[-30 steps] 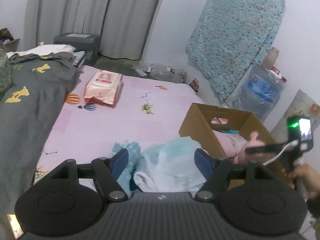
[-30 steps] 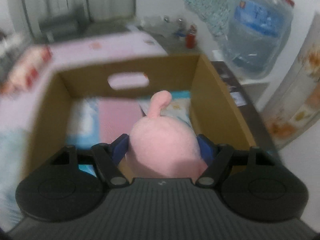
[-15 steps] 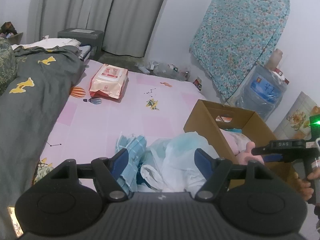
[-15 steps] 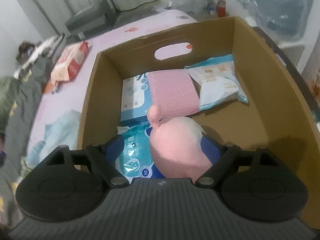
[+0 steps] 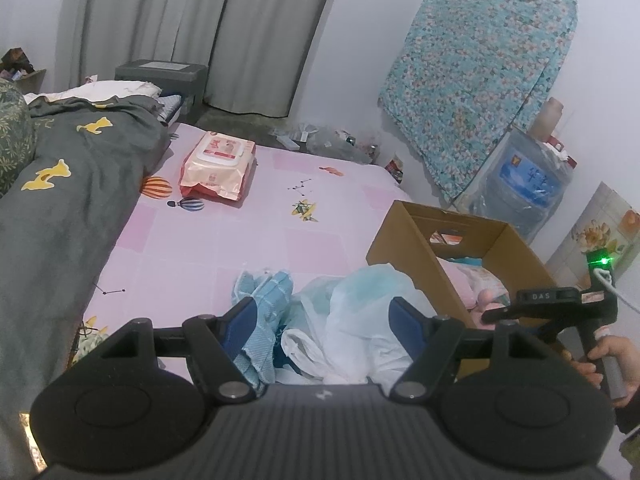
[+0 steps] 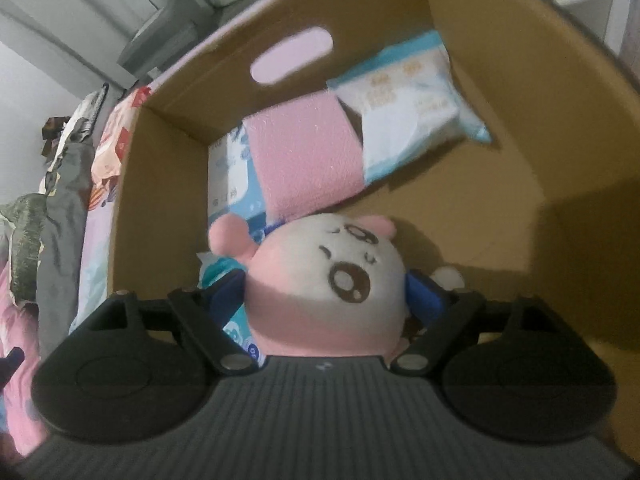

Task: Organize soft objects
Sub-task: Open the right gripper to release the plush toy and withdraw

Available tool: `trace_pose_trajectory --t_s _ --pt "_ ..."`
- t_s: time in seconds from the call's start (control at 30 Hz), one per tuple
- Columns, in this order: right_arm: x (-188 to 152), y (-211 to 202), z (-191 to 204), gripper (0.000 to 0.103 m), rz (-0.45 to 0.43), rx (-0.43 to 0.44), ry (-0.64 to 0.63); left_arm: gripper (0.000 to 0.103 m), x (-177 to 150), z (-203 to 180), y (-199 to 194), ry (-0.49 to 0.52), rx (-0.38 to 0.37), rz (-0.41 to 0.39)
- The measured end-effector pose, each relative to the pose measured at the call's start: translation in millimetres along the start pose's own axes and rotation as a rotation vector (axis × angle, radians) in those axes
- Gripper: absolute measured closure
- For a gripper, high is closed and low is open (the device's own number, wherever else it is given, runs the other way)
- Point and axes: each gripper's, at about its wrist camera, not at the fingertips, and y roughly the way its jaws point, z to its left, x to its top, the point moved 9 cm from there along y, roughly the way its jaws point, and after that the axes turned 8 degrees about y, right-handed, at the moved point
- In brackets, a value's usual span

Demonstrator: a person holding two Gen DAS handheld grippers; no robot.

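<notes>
Right now, by the bed:
Left gripper [image 5: 322, 320]: jaws apart with nothing between the blue pads; it hovers above a heap of soft things on the pink sheet [image 5: 224, 248].
Heap: a white plastic bag [image 5: 360, 312] lies crumpled just beside a light blue cloth [image 5: 264, 292], the two touching, close to the near side wall of the cardboard box [image 5: 404, 248].
Right gripper [image 6: 326, 290]: it points down into the box, and its jaws have just been opening; the plush toy [image 6: 320, 280] sits between the blue pads, the right pad looking clear of it, the left one close against its side; whether that one presses I cannot tell.
Plush toy: pink and white, face turned up, inside the box near its front, partly over a blue packet [image 6: 234, 168].
Box contents: a folded pink cloth [image 6: 304, 156] lies in the middle, with a white and blue pack [image 6: 404, 108] tilted against its right edge, below the handle hole [image 6: 292, 54].
Elsewhere on the bed: a pink wipes pack [image 5: 218, 168] lies well apart from the heap, near a dark grey blanket [image 5: 60, 208].
Person: a hand [image 5: 612, 360] grips the right tool's handle beside the box.
</notes>
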Motion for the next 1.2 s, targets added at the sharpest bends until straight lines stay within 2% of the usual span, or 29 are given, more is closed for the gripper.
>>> trace_pose_trajectory --t_s 0.23,0.37,0.5,0.6,0.9,1.07,1.2 --pt "10 -19 -7 0.022 -0.17 -0.199 0.007 0.029 0 0 0 -0.007 0.002 0.002" --pt "2 -2 -7 0.016 -0.099 -0.219 0.038 0.029 0 1 -1 -0.006 0.001 0.002" --pt "-4 -5 5 0.014 -0.078 -0.129 0.033 0.029 -2 4 -2 -0.009 0.005 0.006" --pt "-6 -17 9 0.014 -0.085 -0.093 0.028 0.029 -3 6 -3 -0.015 0.005 0.006" --pt "-7 -63 12 0.014 -0.193 -0.065 0.011 0.029 -12 15 -20 -0.012 0.033 -0.001" --pt "-25 -93 56 0.014 -0.229 0.08 -0.055 0.024 -27 34 -45 0.019 0.105 -0.006" --pt "-43 -100 106 0.014 -0.205 0.204 -0.147 0.021 -43 52 -65 0.033 0.157 0.013"
